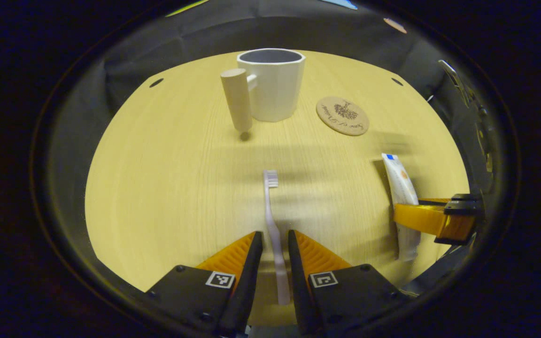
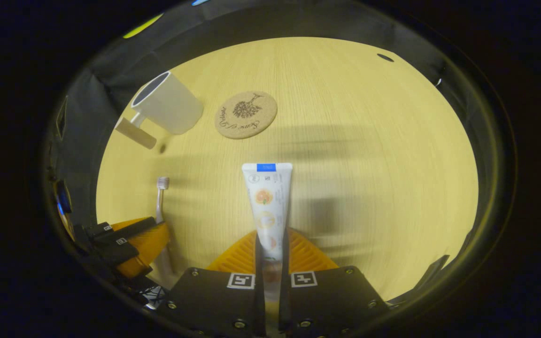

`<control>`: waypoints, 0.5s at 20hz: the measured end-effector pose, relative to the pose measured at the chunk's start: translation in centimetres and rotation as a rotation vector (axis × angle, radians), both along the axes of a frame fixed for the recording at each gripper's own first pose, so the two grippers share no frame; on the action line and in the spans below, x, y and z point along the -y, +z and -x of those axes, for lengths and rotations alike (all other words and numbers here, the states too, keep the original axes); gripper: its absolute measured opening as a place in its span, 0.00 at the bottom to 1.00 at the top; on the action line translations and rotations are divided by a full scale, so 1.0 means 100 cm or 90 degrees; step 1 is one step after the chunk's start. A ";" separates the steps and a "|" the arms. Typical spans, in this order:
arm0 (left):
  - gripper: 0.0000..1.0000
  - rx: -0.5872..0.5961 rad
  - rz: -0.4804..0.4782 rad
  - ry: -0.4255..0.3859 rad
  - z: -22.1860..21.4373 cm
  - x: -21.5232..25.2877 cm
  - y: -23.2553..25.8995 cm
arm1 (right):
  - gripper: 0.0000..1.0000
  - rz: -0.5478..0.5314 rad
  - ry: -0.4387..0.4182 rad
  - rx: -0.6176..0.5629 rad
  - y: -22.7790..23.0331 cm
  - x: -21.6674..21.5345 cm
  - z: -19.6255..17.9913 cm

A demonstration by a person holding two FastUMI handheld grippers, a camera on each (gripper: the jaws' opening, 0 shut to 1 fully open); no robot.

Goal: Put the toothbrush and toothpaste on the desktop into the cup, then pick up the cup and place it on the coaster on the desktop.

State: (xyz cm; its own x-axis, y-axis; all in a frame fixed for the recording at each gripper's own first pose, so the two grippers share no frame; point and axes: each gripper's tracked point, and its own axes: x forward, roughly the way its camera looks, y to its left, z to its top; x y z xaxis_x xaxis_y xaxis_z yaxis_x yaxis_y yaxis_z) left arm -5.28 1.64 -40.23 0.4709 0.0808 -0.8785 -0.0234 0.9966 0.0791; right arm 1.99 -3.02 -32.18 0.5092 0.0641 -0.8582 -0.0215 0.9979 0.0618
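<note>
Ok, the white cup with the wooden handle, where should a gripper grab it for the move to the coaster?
Probably the peg-like handle of the cup: it stands upright beside the wall, joined by a short bar. Come in level from the handle side, fingers either side of the peg, keeping the open mouth clear.

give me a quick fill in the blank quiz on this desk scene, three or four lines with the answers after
1. The left gripper has its fingers on either side of the ____.
2. The right gripper has its fingers shut on the ____.
3. The cup stands upright and holds ____.
4. The round coaster lies flat on the desk beside the ____.

Answers: toothbrush; toothpaste; nothing; cup
</note>
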 end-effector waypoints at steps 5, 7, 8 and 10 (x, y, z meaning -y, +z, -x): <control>0.07 0.020 -0.006 0.016 -0.002 0.001 0.002 | 0.13 -0.002 0.001 0.002 0.002 0.000 0.000; 0.07 0.026 -0.008 0.013 -0.005 0.001 0.002 | 0.13 -0.001 0.003 0.004 0.000 0.000 0.000; 0.07 0.027 -0.002 0.015 -0.005 0.001 0.002 | 0.13 0.000 0.003 0.004 0.001 0.000 -0.001; 0.07 0.031 0.023 0.022 -0.006 0.004 0.004 | 0.13 0.000 0.005 0.004 0.001 0.000 -0.001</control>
State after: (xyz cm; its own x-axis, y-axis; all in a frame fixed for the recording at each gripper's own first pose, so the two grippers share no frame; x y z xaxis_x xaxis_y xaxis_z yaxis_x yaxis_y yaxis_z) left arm -4.68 1.28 -39.82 0.5108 0.0663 -0.8571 -0.0611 0.9973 0.0407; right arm 2.09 -2.98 -32.11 0.5147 0.0688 -0.8546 -0.0305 0.9976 0.0619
